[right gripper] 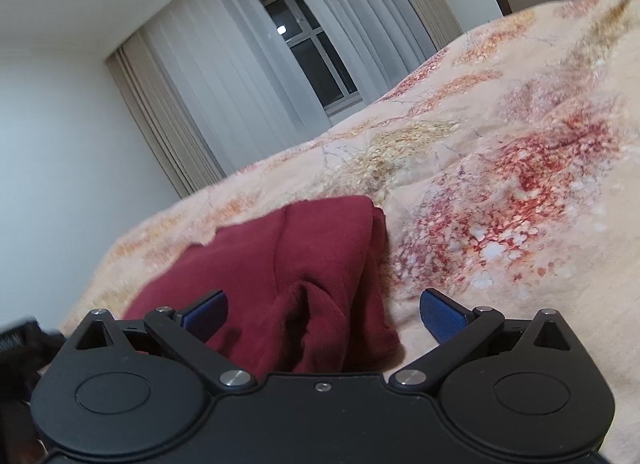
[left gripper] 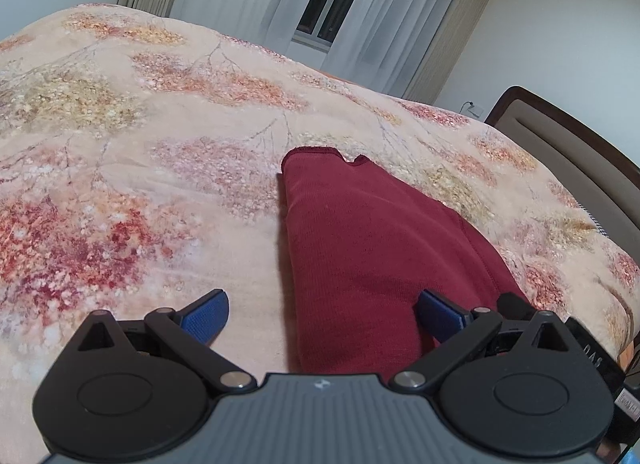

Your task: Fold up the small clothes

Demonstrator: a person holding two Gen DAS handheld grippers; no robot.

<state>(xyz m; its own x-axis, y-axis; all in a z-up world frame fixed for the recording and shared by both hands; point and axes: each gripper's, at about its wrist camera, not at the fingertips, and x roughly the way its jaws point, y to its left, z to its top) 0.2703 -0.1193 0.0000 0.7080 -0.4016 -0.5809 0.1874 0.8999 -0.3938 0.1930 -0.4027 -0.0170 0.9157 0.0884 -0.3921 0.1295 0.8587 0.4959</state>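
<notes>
the dark red knit garment (left gripper: 360, 248) lay folded on the floral peach bed cover (left gripper: 140, 168), its long axis running straight ahead of the left hand-held gripper (left gripper: 323, 314); the right hand-held gripper (right gripper: 323, 314) sat equally near its bunched end, both wide apart and holding nothing.

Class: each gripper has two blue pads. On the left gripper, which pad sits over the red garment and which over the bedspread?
On the left gripper, the right-hand pad overlaps the red garment; the left-hand pad sits over the floral bedspread.

A bed (left gripper: 140, 184) covered by a floral blanket (right gripper: 520, 192); a folded dark-red garment (left gripper: 360, 256) lies flat on it.
</notes>
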